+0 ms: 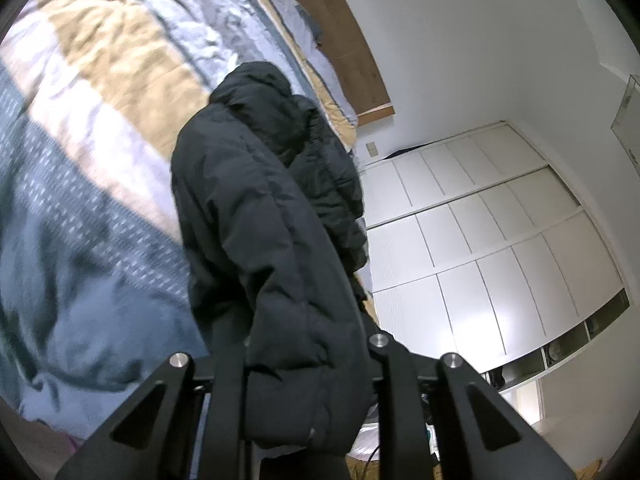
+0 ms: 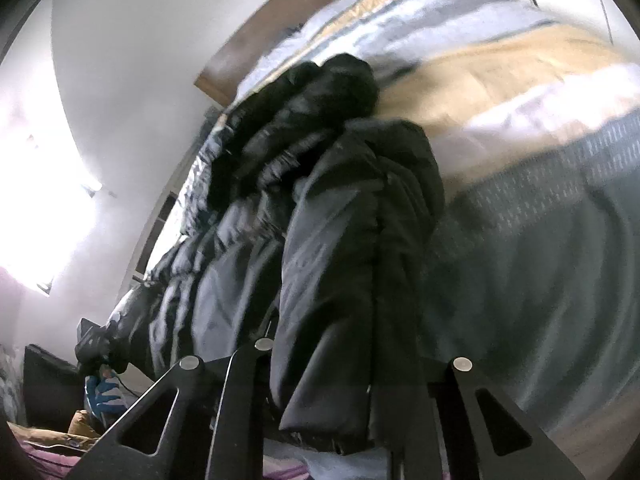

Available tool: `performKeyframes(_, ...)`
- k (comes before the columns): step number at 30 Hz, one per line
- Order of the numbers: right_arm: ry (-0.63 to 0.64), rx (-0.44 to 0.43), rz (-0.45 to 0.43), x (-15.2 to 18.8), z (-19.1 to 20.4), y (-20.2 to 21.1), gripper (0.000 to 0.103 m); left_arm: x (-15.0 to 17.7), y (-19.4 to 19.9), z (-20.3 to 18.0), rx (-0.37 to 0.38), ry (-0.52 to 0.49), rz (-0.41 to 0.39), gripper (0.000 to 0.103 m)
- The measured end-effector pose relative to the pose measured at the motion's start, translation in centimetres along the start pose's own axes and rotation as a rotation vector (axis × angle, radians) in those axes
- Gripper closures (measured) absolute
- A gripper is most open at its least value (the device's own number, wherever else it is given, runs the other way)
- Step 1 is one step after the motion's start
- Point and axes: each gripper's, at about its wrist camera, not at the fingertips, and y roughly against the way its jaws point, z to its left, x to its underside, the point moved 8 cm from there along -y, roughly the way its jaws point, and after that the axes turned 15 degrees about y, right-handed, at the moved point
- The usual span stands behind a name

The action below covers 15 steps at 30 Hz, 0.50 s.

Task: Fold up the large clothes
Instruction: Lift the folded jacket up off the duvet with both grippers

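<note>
A black hooded puffer jacket [image 1: 256, 216] lies lengthwise on the bed, its hood at the far end. My left gripper [image 1: 308, 396] is shut on the jacket's near edge, with thick fabric bunched between its fingers. In the right wrist view the same jacket [image 2: 352, 248] runs away from me, folded along its length with the shiny lining showing on the left. My right gripper [image 2: 328, 400] is shut on the jacket's near hem. Both grips hold the fabric slightly raised off the bed.
The bed has a striped quilt [image 1: 92, 128] in white, tan and blue-grey, with a wooden headboard [image 1: 340, 36] at the far end. White wardrobe doors [image 1: 492, 240] stand to the right. A bright window [image 2: 44, 160] and cluttered items [image 2: 100, 396] lie left of the bed.
</note>
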Motion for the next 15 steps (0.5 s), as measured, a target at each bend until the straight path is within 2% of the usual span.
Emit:
performKeyframes(9, 0.007, -0.014, -0.148, -5.8, 1.9, 2.3, 0.088, -2.7, -0.4, -5.4, 0.051, -0.069, -0.021, 0.086)
performKeyframes(15, -0.014, -0.008, -0.225, -10.3, 2.0, 3.6, 0.088, -6.8, -0.6, -7.8, 0.062, -0.08, -0.062, 0.086)
